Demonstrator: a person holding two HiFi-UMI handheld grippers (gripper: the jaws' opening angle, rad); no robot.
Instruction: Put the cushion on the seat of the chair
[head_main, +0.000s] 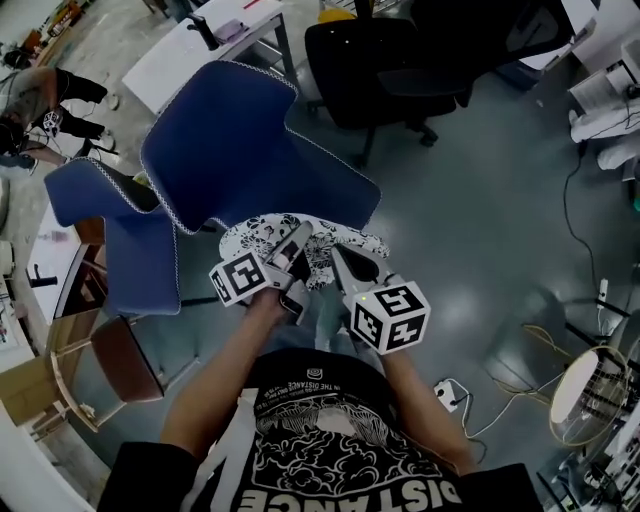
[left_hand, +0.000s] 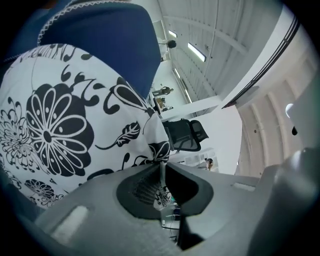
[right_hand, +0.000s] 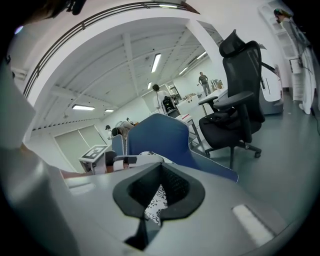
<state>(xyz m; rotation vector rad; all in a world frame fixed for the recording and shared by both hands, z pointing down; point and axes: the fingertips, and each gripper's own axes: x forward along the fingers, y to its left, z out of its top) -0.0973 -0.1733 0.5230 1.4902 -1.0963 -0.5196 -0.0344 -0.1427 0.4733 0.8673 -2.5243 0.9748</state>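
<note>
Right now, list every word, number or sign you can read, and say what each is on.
"DISTANCE": large white letters on the person's black T-shirt.
"IN THE DISTANCE": small line higher on the same shirt, barely legible.
Two black-and-white marker cubes: coded squares, no words.
Nothing else is readable.

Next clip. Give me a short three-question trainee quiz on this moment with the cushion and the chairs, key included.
1. What grips the floral cushion? A: the left gripper alone. B: the right gripper alone. C: both grippers.
2. True or false: the cushion is plain blue.
3. Fill in: beyond the blue chair stands a ___ office chair.
Key: 1 C; 2 false, it is white with black flowers; 3 black.
</note>
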